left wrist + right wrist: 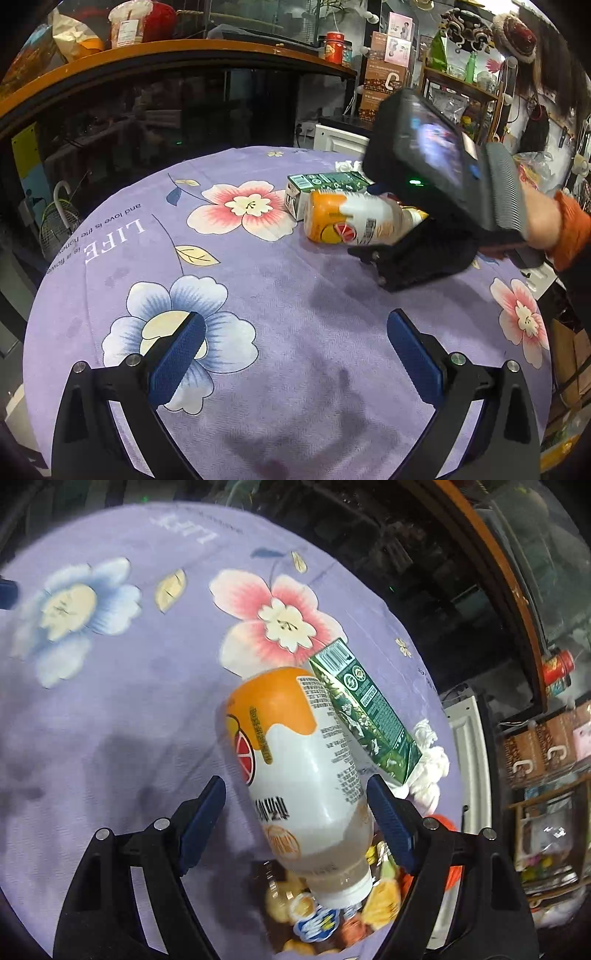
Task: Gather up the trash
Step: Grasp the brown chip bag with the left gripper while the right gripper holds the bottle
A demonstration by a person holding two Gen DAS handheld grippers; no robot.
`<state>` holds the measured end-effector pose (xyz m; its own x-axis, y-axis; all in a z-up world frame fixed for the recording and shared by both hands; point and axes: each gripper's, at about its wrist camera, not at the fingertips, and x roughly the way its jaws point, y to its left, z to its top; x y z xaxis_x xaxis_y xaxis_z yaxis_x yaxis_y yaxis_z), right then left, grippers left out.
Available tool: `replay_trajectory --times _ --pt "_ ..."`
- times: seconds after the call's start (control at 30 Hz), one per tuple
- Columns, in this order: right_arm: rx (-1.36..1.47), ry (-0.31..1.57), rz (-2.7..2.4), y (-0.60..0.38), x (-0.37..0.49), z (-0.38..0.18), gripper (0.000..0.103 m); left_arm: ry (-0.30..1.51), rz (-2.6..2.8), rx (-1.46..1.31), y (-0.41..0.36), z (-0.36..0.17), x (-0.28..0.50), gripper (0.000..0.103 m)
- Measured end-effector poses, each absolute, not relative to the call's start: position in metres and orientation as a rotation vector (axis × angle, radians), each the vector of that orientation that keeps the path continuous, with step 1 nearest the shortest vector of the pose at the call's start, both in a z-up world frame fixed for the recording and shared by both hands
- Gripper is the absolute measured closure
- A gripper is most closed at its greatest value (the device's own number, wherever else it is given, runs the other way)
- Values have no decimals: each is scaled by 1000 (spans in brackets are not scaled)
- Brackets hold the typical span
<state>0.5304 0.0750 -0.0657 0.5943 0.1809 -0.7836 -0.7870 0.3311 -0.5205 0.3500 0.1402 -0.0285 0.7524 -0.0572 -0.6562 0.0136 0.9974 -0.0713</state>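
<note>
A white and orange drink bottle (pixel 347 221) (pixel 303 760) lies on its side on the purple flowered tablecloth (pixel 258 280), its white cap towards the right wrist camera. My right gripper (pixel 295 782) is open around the bottle. Its right pad (pixel 388 812) is at the bottle's side, and a gap shows at the left pad (pixel 205 812). A green drink carton (pixel 325 182) (pixel 365 716) lies against the bottle's far side, with a crumpled white tissue (pixel 347 165) (pixel 428 771) behind it. A colourful snack wrapper (pixel 325 915) lies under the cap. My left gripper (pixel 295 319) hovers open over bare cloth, nothing between its fingers.
A person's hand (pixel 543 221) in an orange sleeve holds the right gripper. Behind the round table stands a wooden counter (pixel 184 51) with a dark glass front. A white cabinet (pixel 340 140) and cluttered shelves (pixel 461 81) are at the back right, and cardboard boxes (pixel 572 354) are on the floor.
</note>
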Motion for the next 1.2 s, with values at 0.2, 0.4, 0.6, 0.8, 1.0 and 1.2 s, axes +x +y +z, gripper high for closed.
replay_trajectory --times 0.2,0.4,0.6,0.8,1.0,1.2 --pt "-1150 643 680 84 538 -78 33 728 -41 -58 139 -31 352 6" --pt "-1134 602 706 80 529 -76 41 723 -29 -35 138 -28 353 6" --pt "-1012 574 754 60 507 -53 41 732 -23 -36 141 -29 358 6" --pt "-819 559 728 10 489 -25 41 753 -98 -5 114 -32 368 6" --pt "-601 587 623 -74 487 -10 41 773 -208 50 69 -32 391 6" --pt "-462 612 510 -156 475 -6 41 808 -282 80 21 -36 430 6"
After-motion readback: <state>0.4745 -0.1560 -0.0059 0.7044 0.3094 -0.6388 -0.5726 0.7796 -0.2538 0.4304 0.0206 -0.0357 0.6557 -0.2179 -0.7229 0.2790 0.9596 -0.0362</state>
